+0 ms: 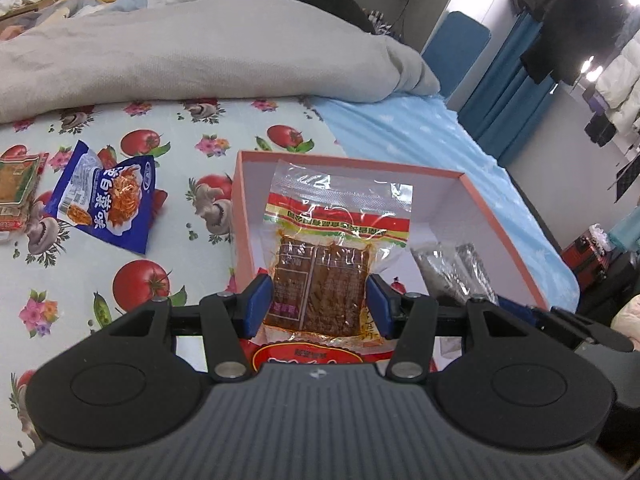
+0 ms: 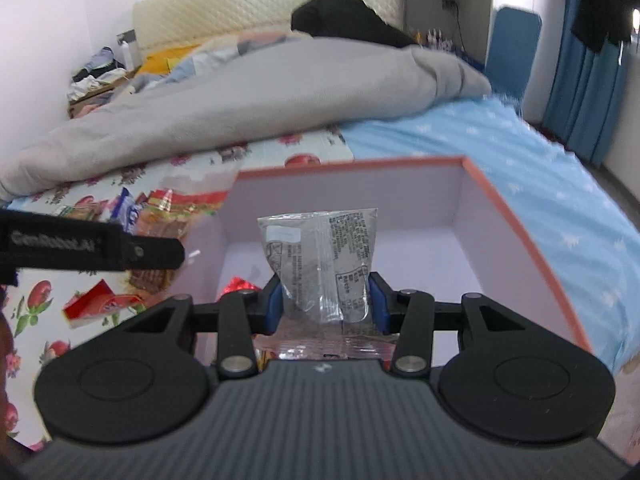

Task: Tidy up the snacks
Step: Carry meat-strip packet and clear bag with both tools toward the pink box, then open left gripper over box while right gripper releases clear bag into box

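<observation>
Bedroom scene: a bed (image 1: 168,208) spread with a tomato-and-flower patterned cloth, a rumpled grey blanket (image 1: 200,52) heaped behind it, and blue curtains (image 1: 504,92) to the right.

Beyond both sets of fingers sits an open pink-rimmed box (image 1: 496,216) with a white interior.

The left gripper (image 1: 320,304) has its blue-padded fingers clamped on the lower sides of a clear packet of brown snack (image 1: 324,264). The packet's long axis runs straight away from the fingers, with its red-and-yellow sealed end pointing forward over the box.

The right gripper (image 2: 325,304) has its fingers clamped on a crinkled silver packet (image 2: 320,256), which stands upright between them, printed side facing the camera, above the box floor.

Left of the left fingers, a blue noodle packet (image 1: 108,200) lies tilted on the cloth, and another packet (image 1: 18,192) is cut off at the frame edge. The right view is blurred; a red wrapper (image 2: 236,283) in the box is hard to make out.
</observation>
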A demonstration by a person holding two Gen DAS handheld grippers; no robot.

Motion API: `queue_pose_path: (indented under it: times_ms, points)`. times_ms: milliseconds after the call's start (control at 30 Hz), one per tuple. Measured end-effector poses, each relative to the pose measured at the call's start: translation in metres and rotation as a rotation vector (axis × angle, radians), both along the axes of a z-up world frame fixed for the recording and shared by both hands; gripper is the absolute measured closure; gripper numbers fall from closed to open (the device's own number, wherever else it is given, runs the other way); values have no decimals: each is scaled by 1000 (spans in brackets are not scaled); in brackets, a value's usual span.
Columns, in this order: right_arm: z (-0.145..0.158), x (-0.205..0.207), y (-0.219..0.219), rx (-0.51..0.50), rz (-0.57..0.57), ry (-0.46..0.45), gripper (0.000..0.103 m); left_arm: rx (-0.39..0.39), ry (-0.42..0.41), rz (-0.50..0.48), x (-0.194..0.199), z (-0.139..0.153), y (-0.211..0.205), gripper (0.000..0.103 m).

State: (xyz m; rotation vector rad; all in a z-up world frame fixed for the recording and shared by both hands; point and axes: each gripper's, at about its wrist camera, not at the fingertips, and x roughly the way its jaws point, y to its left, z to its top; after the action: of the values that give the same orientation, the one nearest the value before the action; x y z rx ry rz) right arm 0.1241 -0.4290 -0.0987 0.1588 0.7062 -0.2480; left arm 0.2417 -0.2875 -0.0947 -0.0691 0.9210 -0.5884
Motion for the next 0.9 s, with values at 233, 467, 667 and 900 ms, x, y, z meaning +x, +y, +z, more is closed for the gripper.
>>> queue_pose_path:
  times_ms: [233, 467, 667, 900]
  points:
    - [-10, 0, -2, 15, 5, 32, 56, 26, 16, -22, 4, -4, -3, 44]
    - [-8, 3, -8, 37, -7, 41, 54, 54, 12, -10, 5, 1, 2, 29]
    - [6, -3, -8, 34, -8, -6, 34, 36, -29, -9, 3, 20, 14, 28]
    - [39, -16, 2, 38, 26, -112, 34, 10, -133, -5, -13, 52, 33, 28]
